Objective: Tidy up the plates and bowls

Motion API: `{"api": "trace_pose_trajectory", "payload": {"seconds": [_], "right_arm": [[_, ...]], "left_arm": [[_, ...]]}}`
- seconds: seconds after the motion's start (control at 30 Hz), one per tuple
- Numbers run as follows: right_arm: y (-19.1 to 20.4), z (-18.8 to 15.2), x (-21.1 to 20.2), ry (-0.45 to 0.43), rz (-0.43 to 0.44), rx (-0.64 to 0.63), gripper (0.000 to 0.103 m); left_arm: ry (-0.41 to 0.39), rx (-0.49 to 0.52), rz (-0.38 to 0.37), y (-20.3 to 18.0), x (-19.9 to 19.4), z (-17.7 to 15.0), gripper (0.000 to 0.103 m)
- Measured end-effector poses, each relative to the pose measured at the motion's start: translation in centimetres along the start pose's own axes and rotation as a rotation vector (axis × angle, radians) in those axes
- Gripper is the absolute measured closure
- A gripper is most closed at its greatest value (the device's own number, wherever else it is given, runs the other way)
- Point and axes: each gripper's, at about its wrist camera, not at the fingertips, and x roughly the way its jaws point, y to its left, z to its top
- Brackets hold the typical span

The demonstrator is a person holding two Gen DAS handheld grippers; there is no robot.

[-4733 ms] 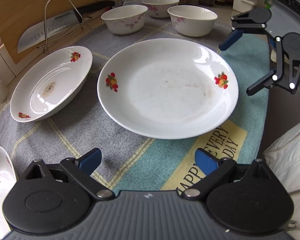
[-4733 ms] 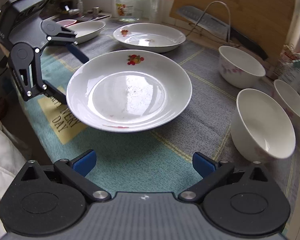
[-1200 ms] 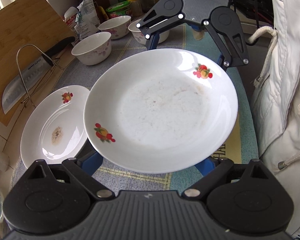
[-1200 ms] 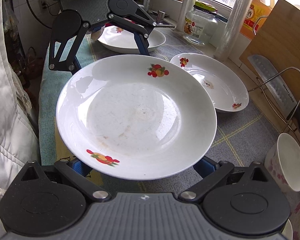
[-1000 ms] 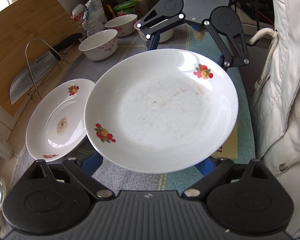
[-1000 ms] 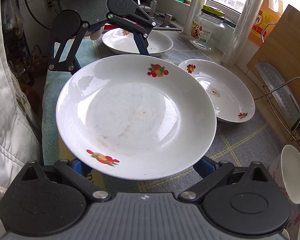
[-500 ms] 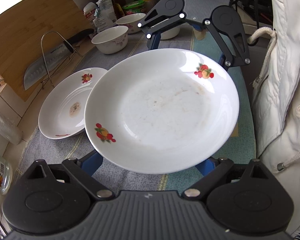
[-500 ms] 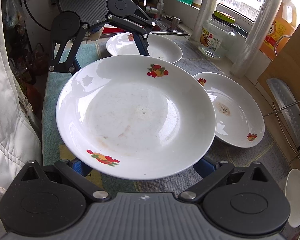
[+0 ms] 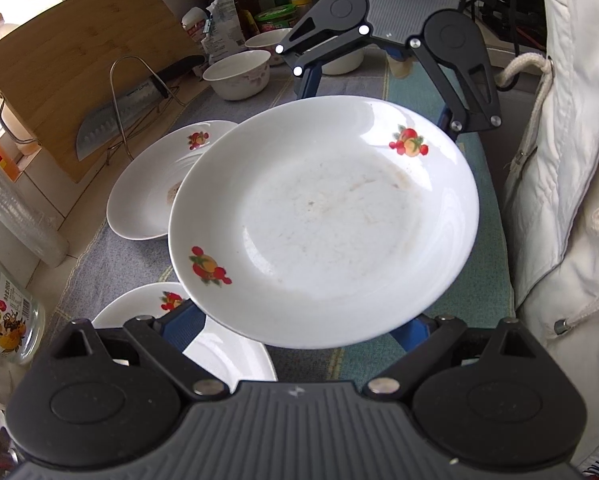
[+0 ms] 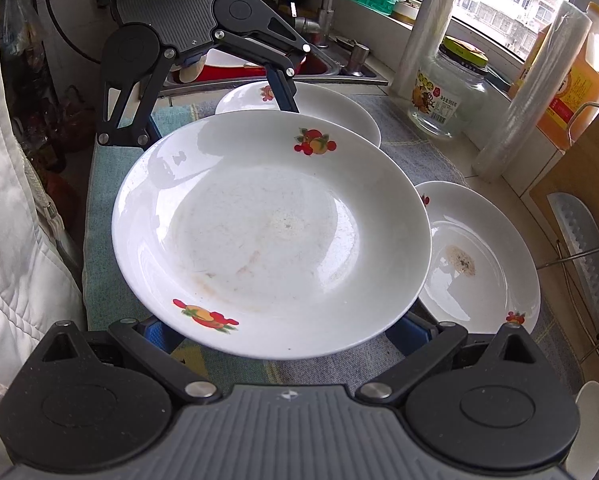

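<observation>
A large white plate point(image 9: 323, 220) with fruit prints hangs level above the cloth. It rests on the blue fingers of both grippers, which reach under it from opposite sides. My left gripper point(image 9: 295, 332) is open under the near rim in the left wrist view; my right gripper point(image 10: 283, 336) is open under the opposite rim. Each gripper also shows across the plate in the other view: the right gripper point(image 9: 379, 96) and the left gripper point(image 10: 215, 116). A stained plate point(image 10: 479, 260) and another plate point(image 10: 327, 108) lie on the cloth beside and below. White bowls point(image 9: 237, 74) stand beyond.
A wooden cutting board point(image 9: 79, 76) and a cleaver on a wire rack point(image 9: 115, 120) line the wall side. A glass jar point(image 10: 447, 92), film rolls point(image 10: 531, 92) and an oil bottle point(image 10: 571, 80) stand by the window. A person's white jacket point(image 9: 571, 200) borders the counter's open edge.
The large plate, earlier flat on the cloth, is now raised on both grippers. Over the last second it travelled sideways past the stained plate, and a third plate came into view below it.
</observation>
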Motion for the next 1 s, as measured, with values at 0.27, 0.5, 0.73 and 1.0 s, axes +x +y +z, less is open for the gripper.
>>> {"api": "trace_pose_trajectory", "payload": {"seconds": [0.27, 0.5, 0.73, 1.0], "right_arm": [[0.6, 2.7, 1.3, -0.003, 0.000, -0.010, 0.000], [0.9, 4.7, 2.7, -0.001, 0.003, -0.024, 0.000], [0.7, 6.6, 4.1, 0.006, 0.015, -0.044, 0.000], [0.0, 8.5, 5.7, 0.012, 0.022, -0.073, 0.000]], "left_arm": [[0.003, -0.002, 0.015, 0.6, -1.9, -2.1, 0.007], [0.003, -0.013, 0.031, 1.8, -3.1, -4.1, 0.007], [0.002, -0.032, 0.042, 3.1, -3.9, -6.1, 0.007], [-0.006, -0.055, 0.065, 4.7, -4.2, -7.9, 0.007]]}}
